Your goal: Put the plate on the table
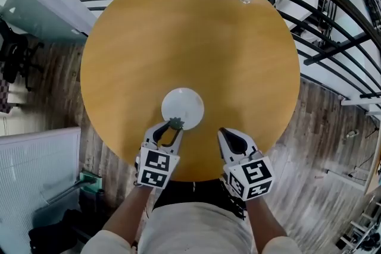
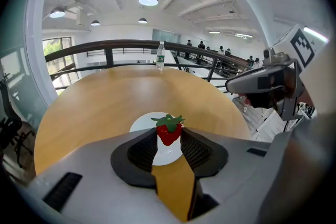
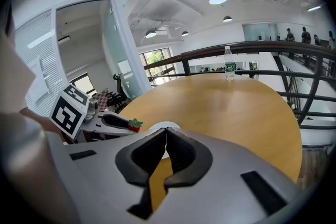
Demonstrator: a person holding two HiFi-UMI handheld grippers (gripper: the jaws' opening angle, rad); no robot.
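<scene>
Above the near edge of the round, smooth wooden table (image 1: 178, 38) the right gripper (image 1: 221, 130) is held with jaws pressed together and empty, the ribbed pads of the left gripper (image 1: 174, 127) being clamped, over the rim of the flat white plate (image 1: 186, 104) lying there, on a small red strawberry (image 2: 169, 132).

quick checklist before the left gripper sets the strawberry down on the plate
1. Plate lying flat on the table: ok.
2. Plate surface bare: ok.
3. Strawberry gripped in the left gripper: ok, a pad presses each side.
4. Strawberry over the plate's middle: not ok, it sits at the near rim.
5. Strawberry's height above the plate: cannot tell.
6. Right gripper out of the way: ok, shut, empty, off the plate's near right.
</scene>
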